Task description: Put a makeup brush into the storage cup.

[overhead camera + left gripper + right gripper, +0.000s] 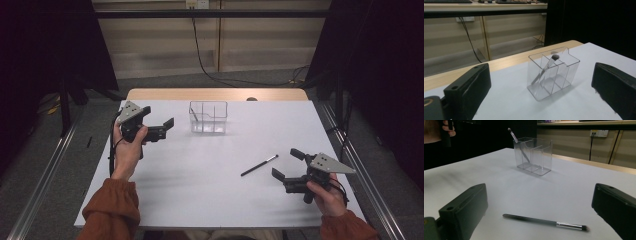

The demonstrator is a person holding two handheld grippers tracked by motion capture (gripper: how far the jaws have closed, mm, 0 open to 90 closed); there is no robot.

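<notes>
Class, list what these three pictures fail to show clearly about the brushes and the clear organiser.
- Brush on the table: bristle tip blurred in the right gripper view; too small in the high view.
- Brush in the clear organiser: lower handle smeared by the clear walls, left gripper view.
- Clear organiser: dividers too small to count in the high view.

Left gripper [161, 131] at 10 o'clock, jaws apart; right gripper [288, 164] at 4 o'clock, jaws apart, both hand-held.
</notes>
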